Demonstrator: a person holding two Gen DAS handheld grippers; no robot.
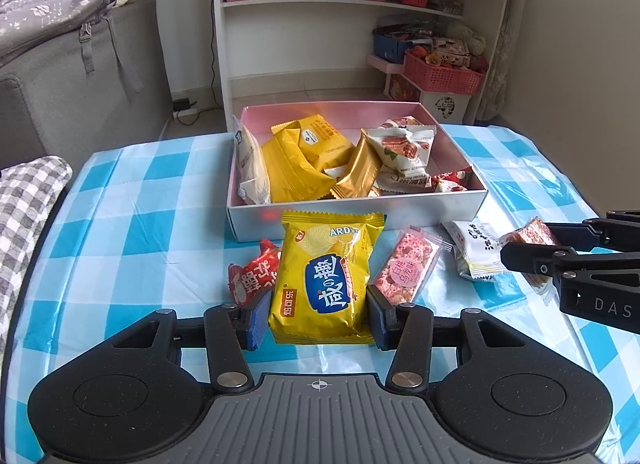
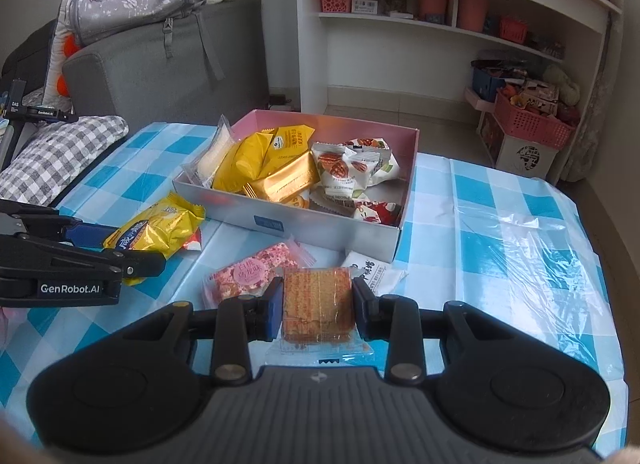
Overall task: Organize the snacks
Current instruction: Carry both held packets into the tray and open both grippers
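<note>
Most of both views is filled by the surface (image 1: 132,191), covered with a blue-and-white checked plastic cloth whose rounded edges fall away at the left and right. Wide bare cloth is seen to the right of the box in the right wrist view, and to the left of it in the left wrist view. Beyond the far edge, a white shelving unit (image 1: 360,7) and a grey sofa (image 1: 80,75) are visible.

Near the far edge of the surface an open rectangular cardboard box with white outer walls and a pink inside (image 1: 352,213) is set. It is already crowded with wrapped snacks: yellow packets, a gold one, and white ones printed with nuts.

In front of the box's near wall, loose snacks are spread on the cloth: a pink clear-wrapped bar (image 1: 406,264), a white sachet with black lettering (image 1: 476,248) and a small red crinkled packet (image 1: 254,274).

A large yellow biscuit packet with a blue label (image 1: 324,280) is clamped between the blue-padded fingers of the left gripper (image 1: 316,316), just short of the box's front wall, its upper end overlapping that wall in the left wrist view.

A small brown square cake in clear wrapping (image 2: 318,304) is clamped between the fingers of the right gripper (image 2: 316,314), above the pink bar and the white sachet and near the box's front corner.

The two grippers are held well apart, with the loose snacks between them.
</note>
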